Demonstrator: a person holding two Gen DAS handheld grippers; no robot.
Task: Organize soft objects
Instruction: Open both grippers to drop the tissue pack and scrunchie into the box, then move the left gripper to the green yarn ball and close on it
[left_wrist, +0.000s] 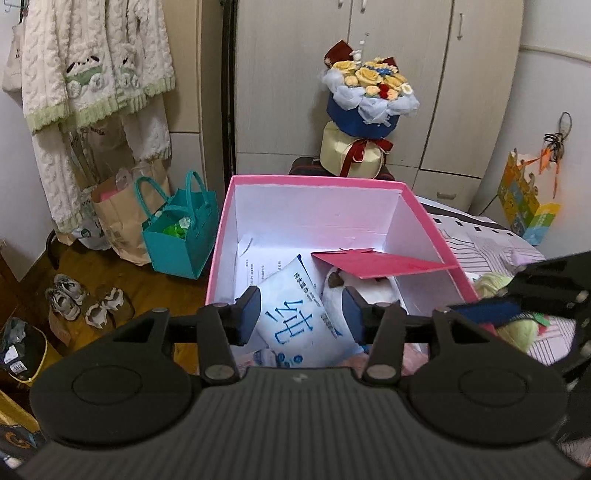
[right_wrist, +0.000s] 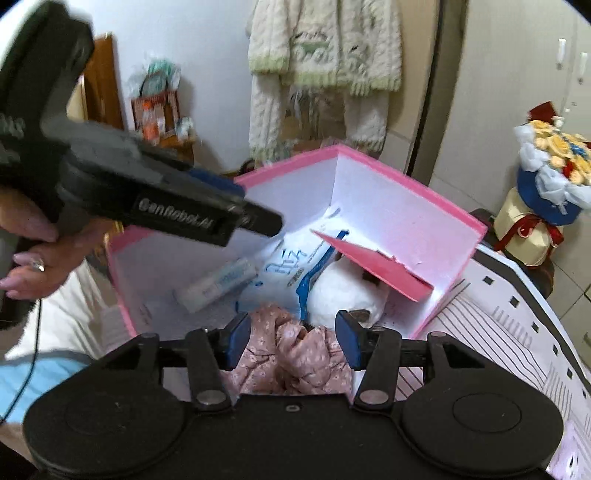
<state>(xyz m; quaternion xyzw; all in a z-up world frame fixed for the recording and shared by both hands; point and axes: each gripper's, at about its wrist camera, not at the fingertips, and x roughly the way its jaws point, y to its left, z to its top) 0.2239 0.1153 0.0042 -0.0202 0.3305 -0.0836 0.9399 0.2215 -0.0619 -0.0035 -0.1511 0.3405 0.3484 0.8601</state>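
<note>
1. I am looking down into the pink box (left_wrist: 221, 236), open at the top, white inside, sitting on the striped bedsheet (left_wrist: 491, 240); one torn pink flap (left_wrist: 373, 264) is hanging inward from its right wall.
2. My left gripper (left_wrist: 301, 314) is hovering over the box's near edge with its jaws spread and nothing between the pads; the white wet-wipes pack (left_wrist: 295, 314) is lying well beneath them.
3. That pack, white with blue characters, is lying flat on the box floor, its long axis running diagonally from the near side toward the far left corner.
4. A white plush toy (right_wrist: 343, 295) is sitting beside the pack, partly under the flap; which way it is facing I cannot tell.
5. My right gripper (right_wrist: 293, 341) is holding its jaws apart around the pink floral cloth (right_wrist: 295, 354), which is lying crumpled at the box's near edge; the pads are standing just beside it, not pressing.
6. A small white tube (right_wrist: 218, 284) is lying on the box floor, slanting toward the pack.
7. A yellow-green plush (left_wrist: 517, 325) is resting on the sheet outside the box's right wall.
</note>
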